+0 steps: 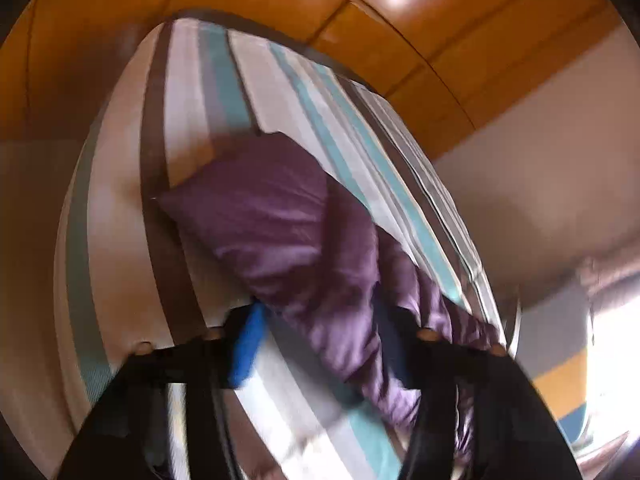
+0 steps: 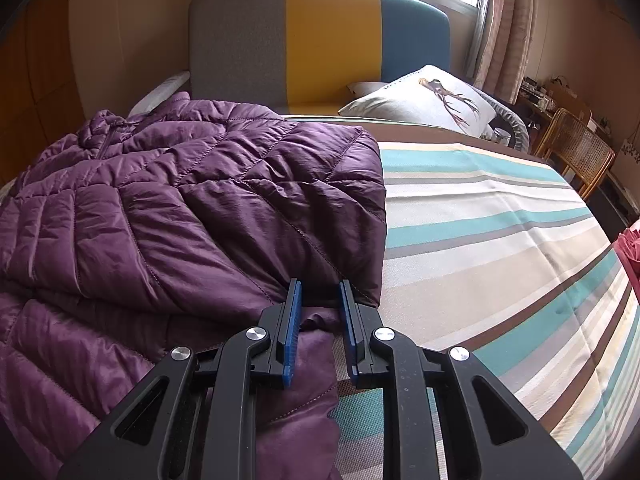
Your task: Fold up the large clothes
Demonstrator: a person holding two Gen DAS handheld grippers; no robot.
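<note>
While the quilted purple puffer jacket (image 2: 192, 200) sprawls left of frame on the striped bedsheet (image 2: 500, 240), the right gripper (image 2: 320, 312) gapes narrowly at its hem; the blurred left gripper (image 1: 320, 344) spreads wide around purple fabric

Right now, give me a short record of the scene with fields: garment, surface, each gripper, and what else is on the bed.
garment: purple puffer jacket, partly folded over itself, lying on the bed
surface: striped bedsheet
right gripper: open, fingertips at the jacket's near edge, not closed on it
left gripper: blurred view, jacket fabric between its fingers; grip cannot be judged
other on bed: white pillow with antler print near the headboard
</note>
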